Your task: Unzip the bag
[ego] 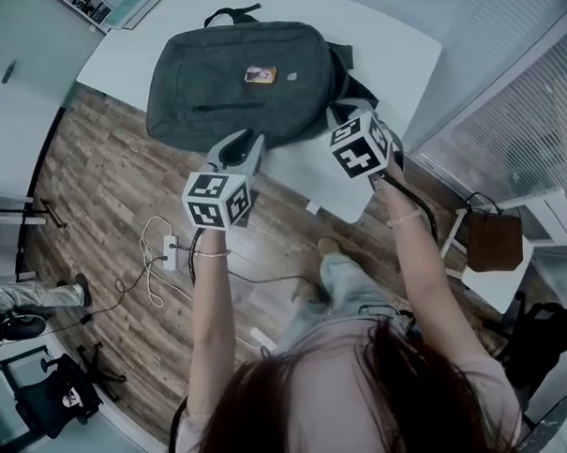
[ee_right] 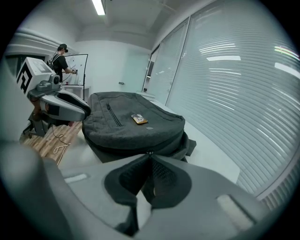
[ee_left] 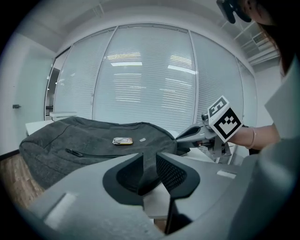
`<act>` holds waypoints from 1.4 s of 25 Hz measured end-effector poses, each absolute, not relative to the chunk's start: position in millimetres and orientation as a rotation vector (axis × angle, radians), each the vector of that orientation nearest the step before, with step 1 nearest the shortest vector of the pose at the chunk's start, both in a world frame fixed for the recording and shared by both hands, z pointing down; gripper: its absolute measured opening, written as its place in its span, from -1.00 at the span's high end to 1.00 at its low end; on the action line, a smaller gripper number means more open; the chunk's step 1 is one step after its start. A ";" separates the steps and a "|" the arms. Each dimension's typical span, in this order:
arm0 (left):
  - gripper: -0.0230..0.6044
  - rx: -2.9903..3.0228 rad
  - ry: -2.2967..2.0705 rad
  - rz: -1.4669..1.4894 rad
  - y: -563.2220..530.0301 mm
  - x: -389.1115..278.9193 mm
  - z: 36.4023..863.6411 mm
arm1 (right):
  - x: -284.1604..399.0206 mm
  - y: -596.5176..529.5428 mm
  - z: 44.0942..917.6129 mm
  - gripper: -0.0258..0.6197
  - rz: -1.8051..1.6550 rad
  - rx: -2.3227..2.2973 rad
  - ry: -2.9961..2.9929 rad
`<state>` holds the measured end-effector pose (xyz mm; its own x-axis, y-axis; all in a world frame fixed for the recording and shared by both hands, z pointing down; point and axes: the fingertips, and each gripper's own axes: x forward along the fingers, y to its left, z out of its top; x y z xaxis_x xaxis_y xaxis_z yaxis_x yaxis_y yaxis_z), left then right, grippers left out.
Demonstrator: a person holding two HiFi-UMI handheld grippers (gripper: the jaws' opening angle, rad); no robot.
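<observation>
Left gripper [ee_left: 150, 158] jaws stand apart, clear of the grey bag [ee_left: 89, 140] lying on the white table [ee_left: 193, 155] beyond.

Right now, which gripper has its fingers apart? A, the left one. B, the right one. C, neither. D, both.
A: the left gripper shows a clear gap between its fingers, while the right gripper has its fingers pinched together on what looks like the zipper pull.

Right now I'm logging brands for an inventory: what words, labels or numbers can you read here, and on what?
No text is legible.
Orange patch on the backpack: print too small to read.
Marker cubes: black-and-white patterns, no letters.
Wall poster: blurred.
</observation>
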<state>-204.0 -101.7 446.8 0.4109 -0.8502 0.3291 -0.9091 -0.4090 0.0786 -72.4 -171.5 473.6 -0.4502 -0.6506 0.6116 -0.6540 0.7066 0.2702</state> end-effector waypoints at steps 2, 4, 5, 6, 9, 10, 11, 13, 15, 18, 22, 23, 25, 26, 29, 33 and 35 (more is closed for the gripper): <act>0.60 2.448 -1.525 0.366 -103.4 -189.1 442.0 | -72.2 -170.1 472.9 0.89 0.015 0.962 -2.216; 0.56 2.468 -1.506 0.391 -105.5 -175.1 440.1 | -72.7 -167.7 471.9 0.89 0.024 0.928 -2.234; 0.55 2.474 -1.497 0.404 -107.1 -168.6 439.8 | -73.2 -166.4 471.2 0.89 0.028 0.910 -2.241; 0.53 2.479 -1.489 0.414 -109.1 -162.6 439.8 | -73.8 -165.3 470.5 0.89 0.029 0.893 -2.248; 0.50 2.490 -1.471 0.447 -116.1 -146.4 440.9 | -74.9 -163.8 469.6 0.89 0.032 0.848 -2.265; 0.50 2.490 -1.463 0.465 -118.2 -141.5 441.7 | -74.9 -163.6 469.2 0.89 0.037 0.834 -2.273; 0.50 2.488 -1.455 0.485 -120.0 -137.2 442.5 | -74.8 -163.2 468.4 0.89 0.043 0.820 -2.281; 0.49 2.479 -1.446 0.521 -122.4 -130.4 443.9 | -74.8 -161.0 466.6 0.89 0.049 0.794 -2.293; 0.49 2.468 -1.449 0.550 -123.9 -125.5 445.5 | -75.0 -157.1 465.8 0.89 0.050 0.769 -2.300; 0.47 2.452 -1.456 0.607 -125.2 -118.7 448.5 | -75.0 -152.9 465.4 0.89 0.053 0.735 -2.313; 0.50 2.450 -1.502 0.773 -124.8 -110.8 449.2 | -76.3 -145.5 461.8 0.89 0.053 0.685 -2.331; 0.53 2.447 -1.523 0.828 -124.1 -110.7 449.7 | -77.9 -142.5 460.8 0.89 0.053 0.672 -2.336; 0.58 2.437 -1.543 0.928 -122.6 -110.4 451.7 | -80.7 -137.4 459.9 0.89 0.050 0.650 -2.341; 0.60 2.433 -1.542 0.966 -121.8 -109.4 453.2 | -81.0 -135.5 459.8 0.89 0.049 0.642 -2.342; 0.66 2.425 -1.529 1.022 -117.4 -104.9 458.6 | -77.7 -130.2 460.9 0.89 0.045 0.628 -2.341; 0.68 2.454 -1.533 0.962 -113.9 -102.5 454.7 | -73.7 -127.7 458.3 0.89 0.045 0.633 -2.329; 0.69 2.472 -1.525 0.932 -114.5 -104.2 451.3 | -74.1 -130.8 455.3 0.89 0.048 0.654 -2.316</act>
<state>-104.2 -114.5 451.3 0.3152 -0.7806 0.5398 -0.8365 -0.4972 -0.2306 -74.1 -130.8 455.3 -0.6133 -0.4418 0.6547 -0.4688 0.8707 0.1484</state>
